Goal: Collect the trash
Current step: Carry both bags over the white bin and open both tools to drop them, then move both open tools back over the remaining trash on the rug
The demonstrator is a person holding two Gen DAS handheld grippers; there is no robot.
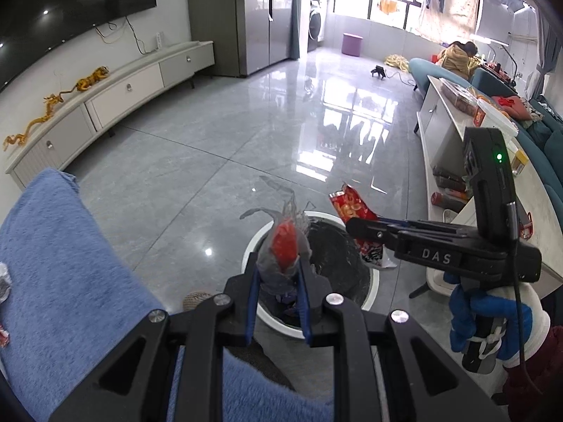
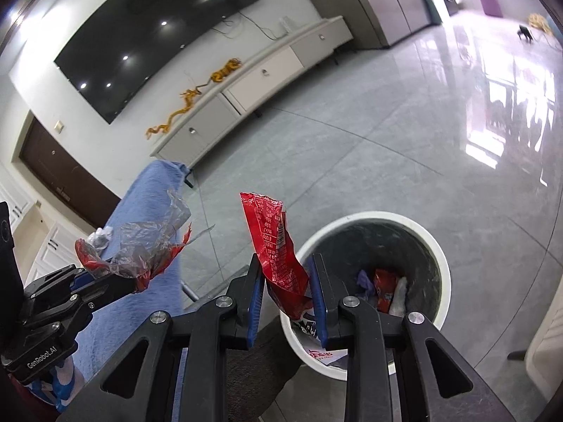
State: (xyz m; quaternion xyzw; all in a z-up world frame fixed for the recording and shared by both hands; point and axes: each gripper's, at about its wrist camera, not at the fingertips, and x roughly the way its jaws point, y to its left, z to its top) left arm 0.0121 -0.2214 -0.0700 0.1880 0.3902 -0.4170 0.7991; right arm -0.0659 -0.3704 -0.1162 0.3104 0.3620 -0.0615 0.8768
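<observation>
2 grippers, each clenched on a wrapper, over the bin.

The left gripper (image 1: 279,274) pinches a crumpled clear-and-red plastic wrapper (image 1: 285,242) between its fingers; the right gripper (image 2: 286,281) clamps a red snack bag (image 2: 278,249). Both look light, thin, crinkly and slippery, best pinched across a bunched fold. Just beyond the fingertips sits the white-rimmed trash bin (image 2: 444,263), already holding scraps.
</observation>
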